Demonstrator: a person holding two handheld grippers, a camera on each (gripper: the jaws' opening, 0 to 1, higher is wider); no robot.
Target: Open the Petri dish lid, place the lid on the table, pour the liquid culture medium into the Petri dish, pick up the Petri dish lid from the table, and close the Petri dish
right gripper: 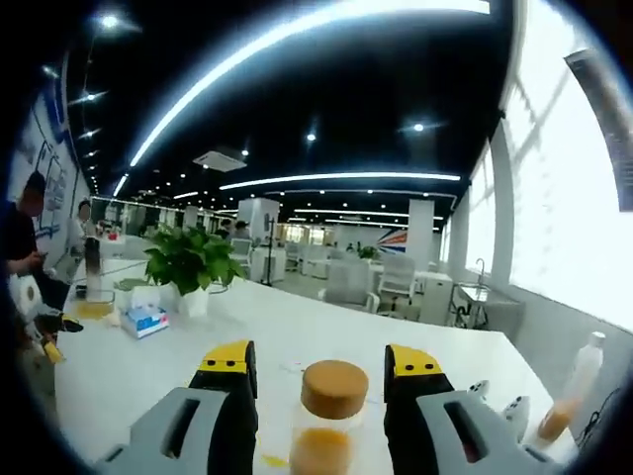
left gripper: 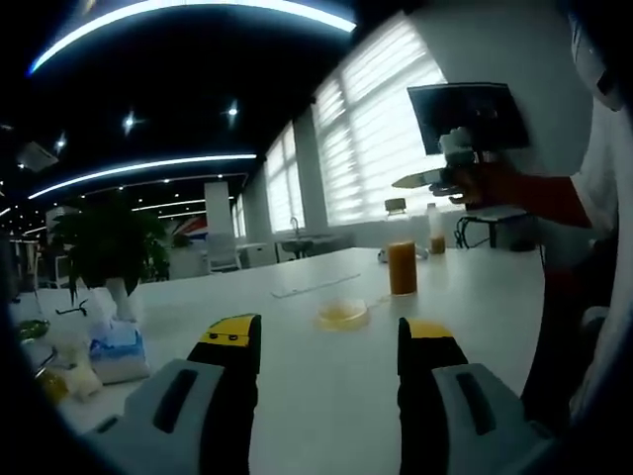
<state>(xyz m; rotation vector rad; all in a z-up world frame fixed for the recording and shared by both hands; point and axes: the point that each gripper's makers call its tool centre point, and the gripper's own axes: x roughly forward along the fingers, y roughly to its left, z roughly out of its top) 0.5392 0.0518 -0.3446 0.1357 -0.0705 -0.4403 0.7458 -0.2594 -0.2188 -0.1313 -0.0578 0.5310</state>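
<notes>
While the left gripper (left gripper: 328,346) holds its jaws spread, the Petri dish (left gripper: 343,314) lies on the table (left gripper: 475,297) ahead between them — the right gripper (right gripper: 318,368), also spread, frames the cork-capped bottle (right gripper: 331,416).

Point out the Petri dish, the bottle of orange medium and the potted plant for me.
Petri dish (left gripper: 343,315): left gripper view, centre of the dish.
Bottle (right gripper: 332,390): right gripper view, cork stopper.
Potted plant (right gripper: 190,259): right gripper view, leaves.

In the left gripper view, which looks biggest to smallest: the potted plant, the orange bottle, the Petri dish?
1. Potted plant
2. Orange bottle
3. Petri dish
The bottle and dish look close in size, so that order is unsure.
</notes>
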